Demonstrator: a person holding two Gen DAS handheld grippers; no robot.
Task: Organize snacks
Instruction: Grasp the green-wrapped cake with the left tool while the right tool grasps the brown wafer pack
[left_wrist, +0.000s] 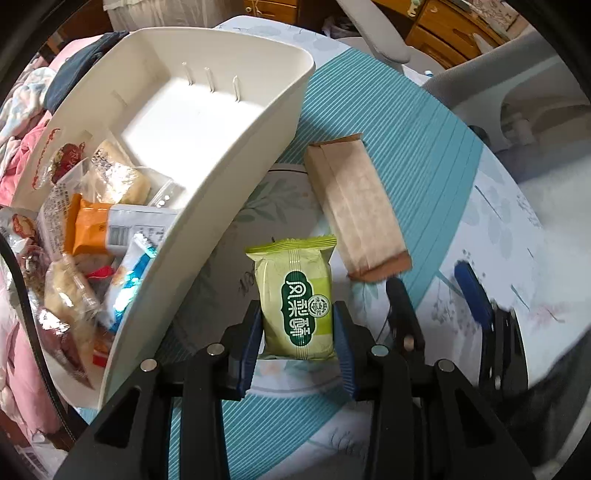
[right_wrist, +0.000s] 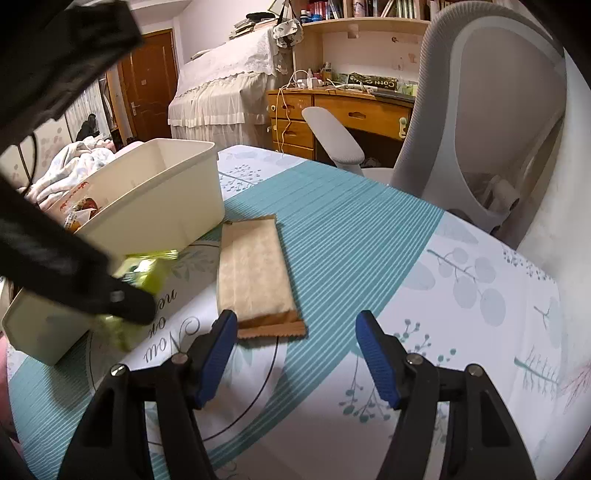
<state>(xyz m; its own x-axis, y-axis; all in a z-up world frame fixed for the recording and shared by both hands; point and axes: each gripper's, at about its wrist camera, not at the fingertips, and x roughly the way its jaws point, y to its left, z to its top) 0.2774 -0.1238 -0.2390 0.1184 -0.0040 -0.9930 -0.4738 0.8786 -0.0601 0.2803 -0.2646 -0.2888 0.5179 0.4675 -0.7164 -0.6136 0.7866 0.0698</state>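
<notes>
A green snack packet (left_wrist: 295, 295) hangs upright above the table with my left gripper (left_wrist: 298, 311) shut on its lower sides, pointing down. In the right wrist view the packet (right_wrist: 144, 269) shows blurred behind the left gripper's black arm (right_wrist: 110, 291). Beside it stands a cream bin (left_wrist: 207, 229) with several wrapped snacks (left_wrist: 92, 229) heaped at its near end; its far end is bare. A brown paper packet (left_wrist: 356, 210) lies flat on the table. My right gripper (right_wrist: 296, 321) stands open just short of the brown packet (right_wrist: 255, 273), holding nothing.
The table carries a teal striped and leaf-print cloth (right_wrist: 369, 240). A grey office chair (right_wrist: 480, 110) stands at its far right edge. Pink bedding (left_wrist: 22, 155) lies beyond the bin on the left. A wooden desk (right_wrist: 343, 110) is at the back.
</notes>
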